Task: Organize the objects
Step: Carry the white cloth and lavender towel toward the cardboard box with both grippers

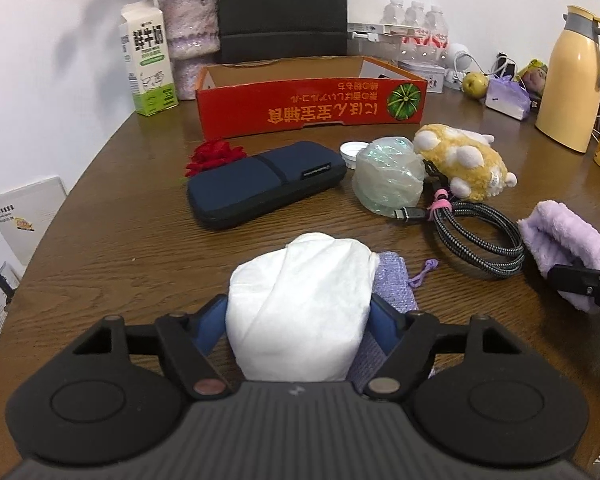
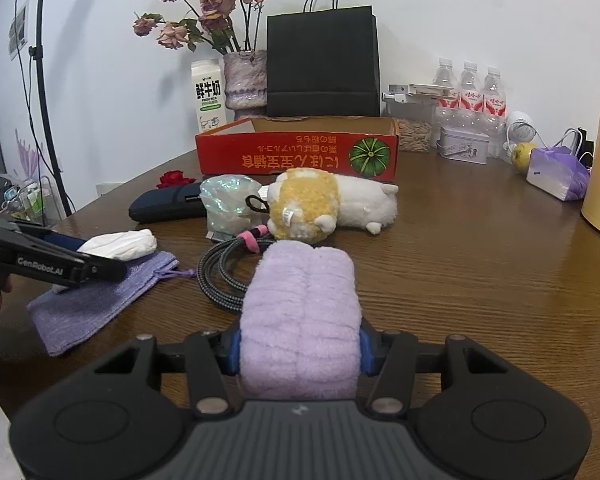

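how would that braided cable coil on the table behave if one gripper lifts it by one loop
The braided cable would probably sag and partly uncoil, since only a small pink tie binds it at one end. It looks light for its size. The woven sheath should give decent grip, though the metal plug may swing and drag.

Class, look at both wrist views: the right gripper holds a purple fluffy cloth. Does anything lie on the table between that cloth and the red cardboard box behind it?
Yes. Between the purple fluffy cloth and the red cardboard box lie a coiled braided cable and, beyond it, a yellow-and-white plush toy. The box's front wall also stands upright, so the cloth must be lifted over them.
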Demonstrator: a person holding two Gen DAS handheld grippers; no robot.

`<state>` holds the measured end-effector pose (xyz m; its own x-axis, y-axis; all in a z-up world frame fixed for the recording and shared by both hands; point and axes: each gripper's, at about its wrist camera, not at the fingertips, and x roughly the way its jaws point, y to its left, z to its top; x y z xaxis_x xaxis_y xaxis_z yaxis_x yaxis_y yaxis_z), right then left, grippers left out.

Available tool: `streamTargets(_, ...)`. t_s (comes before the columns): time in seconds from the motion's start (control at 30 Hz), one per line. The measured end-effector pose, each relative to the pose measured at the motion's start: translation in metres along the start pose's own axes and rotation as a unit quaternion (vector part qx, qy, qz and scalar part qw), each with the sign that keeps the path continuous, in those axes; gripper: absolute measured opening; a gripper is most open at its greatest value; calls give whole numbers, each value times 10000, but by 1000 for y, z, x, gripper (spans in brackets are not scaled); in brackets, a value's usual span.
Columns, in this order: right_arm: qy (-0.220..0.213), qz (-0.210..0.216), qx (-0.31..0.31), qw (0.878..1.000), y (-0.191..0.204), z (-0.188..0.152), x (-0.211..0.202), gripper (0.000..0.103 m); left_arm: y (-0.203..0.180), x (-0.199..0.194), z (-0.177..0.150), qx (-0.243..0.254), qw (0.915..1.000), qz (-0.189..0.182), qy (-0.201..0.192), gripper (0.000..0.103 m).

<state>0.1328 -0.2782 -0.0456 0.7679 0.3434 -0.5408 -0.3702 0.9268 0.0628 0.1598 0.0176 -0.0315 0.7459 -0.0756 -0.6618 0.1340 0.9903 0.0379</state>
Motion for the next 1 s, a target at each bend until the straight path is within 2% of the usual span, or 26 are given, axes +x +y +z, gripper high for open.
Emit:
streamTargets(0.17, -97, -27, 2, 9999, 1, 1, -6, 50, 1, -13, -3, -76, 9999, 128, -88, 74)
streamTargets(0.37, -276, -24, -59, 9996, 3, 7, -15, 50, -7, -33, 3, -32, 9992, 136, -385, 74)
streamTargets(0.63, -500, -9, -218, 9985, 10, 28, -19, 50, -26, -46, 25, 36, 9971, 156, -745, 74)
streamTargets(1.0, -788, -6, -445, 9959, 19, 66, -8, 50, -35, -41, 61, -159, 9939, 271, -1061, 74)
